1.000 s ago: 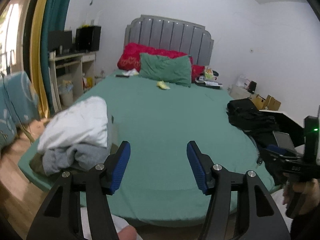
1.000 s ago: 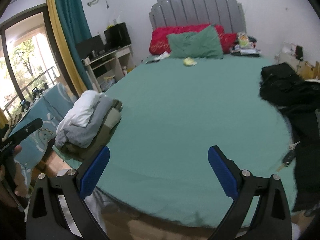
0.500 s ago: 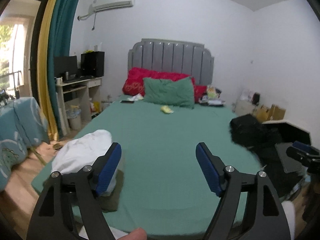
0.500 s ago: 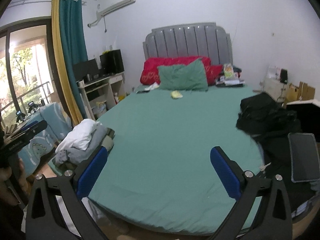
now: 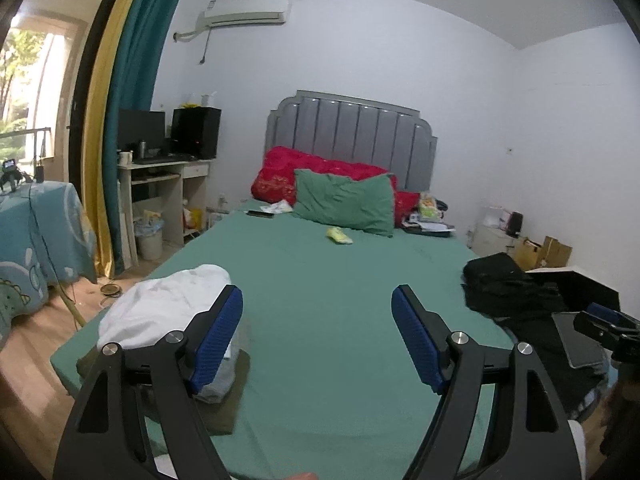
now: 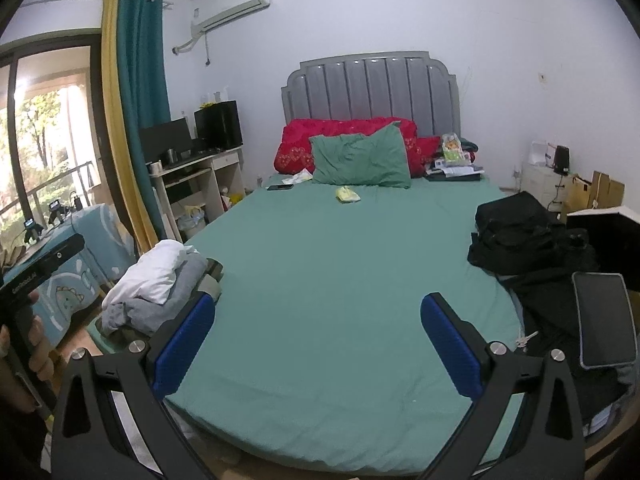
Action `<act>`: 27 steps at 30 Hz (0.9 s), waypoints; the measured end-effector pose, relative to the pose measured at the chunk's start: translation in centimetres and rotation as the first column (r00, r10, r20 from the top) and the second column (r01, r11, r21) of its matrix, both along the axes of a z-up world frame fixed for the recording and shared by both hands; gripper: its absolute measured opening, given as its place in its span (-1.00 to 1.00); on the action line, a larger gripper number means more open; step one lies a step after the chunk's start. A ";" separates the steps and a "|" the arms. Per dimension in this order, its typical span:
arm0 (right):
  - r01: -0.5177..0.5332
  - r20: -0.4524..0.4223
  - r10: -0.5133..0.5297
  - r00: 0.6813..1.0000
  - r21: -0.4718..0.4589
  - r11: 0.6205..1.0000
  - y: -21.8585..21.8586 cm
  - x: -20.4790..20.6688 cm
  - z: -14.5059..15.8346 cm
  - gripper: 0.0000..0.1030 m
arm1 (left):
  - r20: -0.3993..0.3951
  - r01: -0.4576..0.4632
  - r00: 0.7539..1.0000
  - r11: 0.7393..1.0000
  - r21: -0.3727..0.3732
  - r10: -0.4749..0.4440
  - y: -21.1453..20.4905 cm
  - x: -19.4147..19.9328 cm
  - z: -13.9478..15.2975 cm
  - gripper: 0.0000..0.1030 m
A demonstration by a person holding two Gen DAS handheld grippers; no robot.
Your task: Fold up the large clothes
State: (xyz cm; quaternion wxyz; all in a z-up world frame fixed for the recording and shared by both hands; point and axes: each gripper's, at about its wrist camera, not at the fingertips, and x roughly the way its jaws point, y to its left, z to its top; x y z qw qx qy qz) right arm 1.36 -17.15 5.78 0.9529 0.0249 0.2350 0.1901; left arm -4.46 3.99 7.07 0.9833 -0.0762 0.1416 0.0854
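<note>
A pile of folded clothes, white on top of grey and olive, (image 5: 160, 312) lies on the near left corner of the green bed (image 5: 328, 320); it also shows in the right wrist view (image 6: 156, 280). A heap of black clothes (image 5: 508, 292) lies at the bed's right edge, and shows in the right wrist view (image 6: 516, 236). My left gripper (image 5: 316, 336) is open and empty, held above the foot of the bed. My right gripper (image 6: 316, 344) is open and empty, also over the foot of the bed.
A green pillow (image 6: 360, 158) and red pillows (image 6: 344, 136) lean on the grey headboard. A small yellow item (image 6: 347, 195) and a phone (image 6: 280, 187) lie near them. A tablet (image 6: 604, 324) rests at the right. A desk (image 5: 160, 184) stands left.
Both grippers have tilted upward and pulled back, so the views now show more wall and ceiling. Both stayed open and empty. The clothes have not moved.
</note>
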 end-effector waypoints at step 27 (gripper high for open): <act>-0.048 -0.023 0.047 0.999 -0.052 0.997 5.1 3.3 -3.5 0.97 | -0.038 -0.087 0.995 0.996 0.031 0.088 3.3 3.5 -4.0 0.55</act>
